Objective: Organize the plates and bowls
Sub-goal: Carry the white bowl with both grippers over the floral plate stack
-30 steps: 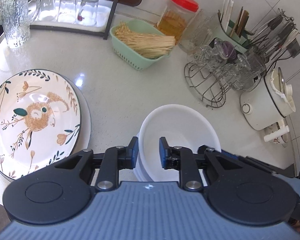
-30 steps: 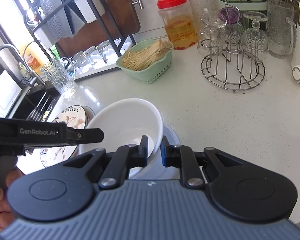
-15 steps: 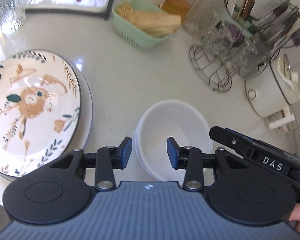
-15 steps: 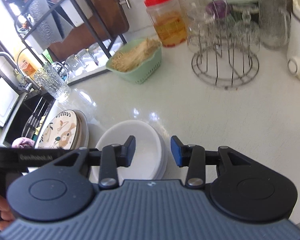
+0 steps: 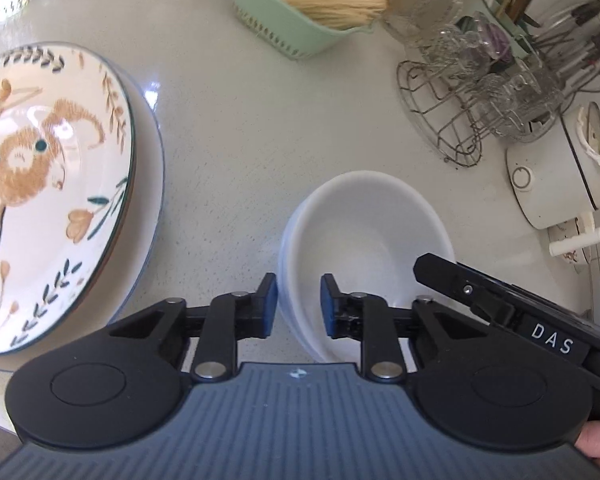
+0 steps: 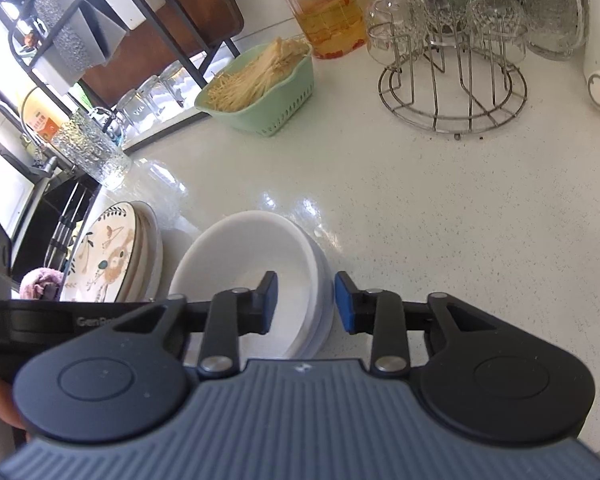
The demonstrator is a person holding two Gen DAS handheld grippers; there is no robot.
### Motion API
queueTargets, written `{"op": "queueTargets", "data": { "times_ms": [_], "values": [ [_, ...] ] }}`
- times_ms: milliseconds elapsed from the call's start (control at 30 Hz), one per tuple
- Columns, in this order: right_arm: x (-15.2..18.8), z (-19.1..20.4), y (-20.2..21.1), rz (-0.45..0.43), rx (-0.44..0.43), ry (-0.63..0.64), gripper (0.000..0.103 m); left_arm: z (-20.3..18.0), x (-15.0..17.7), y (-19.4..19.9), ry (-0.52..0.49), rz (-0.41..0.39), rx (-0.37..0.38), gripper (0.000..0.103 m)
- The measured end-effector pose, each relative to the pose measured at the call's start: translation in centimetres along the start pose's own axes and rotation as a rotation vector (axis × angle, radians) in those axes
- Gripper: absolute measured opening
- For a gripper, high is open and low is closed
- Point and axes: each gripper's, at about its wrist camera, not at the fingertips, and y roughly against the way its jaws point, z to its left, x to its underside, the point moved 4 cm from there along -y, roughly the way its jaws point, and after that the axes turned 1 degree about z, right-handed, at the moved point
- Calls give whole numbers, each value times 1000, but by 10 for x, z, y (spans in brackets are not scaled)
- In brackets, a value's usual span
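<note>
A stack of white bowls (image 5: pixel 364 236) stands on the white counter; it also shows in the right wrist view (image 6: pixel 252 264). My left gripper (image 5: pixel 299 304) is open, its jaws straddling the stack's near left rim without gripping. My right gripper (image 6: pixel 306 302) is open, straddling the stack's right rim. A stack of plates topped by a squirrel-pattern plate (image 5: pixel 48 184) lies to the left of the bowls; it also shows in the right wrist view (image 6: pixel 112 256).
A green basket of sticks (image 6: pixel 264 92), a red-lidded jar (image 6: pixel 324 12), a wire rack of glasses (image 6: pixel 452 80) and a white pot (image 5: pixel 560 176) stand at the back. A glass mug (image 6: pixel 92 148) and a sink (image 6: pixel 40 216) are at the left.
Both grippers were shut on the top bowl's rim; it now sits in the stack. Both jaws have opened and the grippers have drawn back slightly.
</note>
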Motion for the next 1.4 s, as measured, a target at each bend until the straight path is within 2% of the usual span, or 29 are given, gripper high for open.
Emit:
{"op": "queueTargets", "data": {
  "times_ms": [233, 500, 733, 1033, 1400],
  "values": [
    [3, -3, -2, 0, -15, -12, 20, 6, 2, 1, 2, -2, 0, 21],
    [5, 12, 14, -14, -7, -35, 20, 11, 12, 15, 10, 55, 18, 21],
    [6, 25, 36, -37, 7, -35, 20, 5, 13, 43, -22, 49, 36, 21],
    [3, 52, 63, -77, 3, -38, 19, 8, 3, 92, -26, -11, 59, 21],
    [-7, 91, 78, -116, -29, -30, 19, 23, 3, 139, -28, -50, 51, 21]
  ]
}}
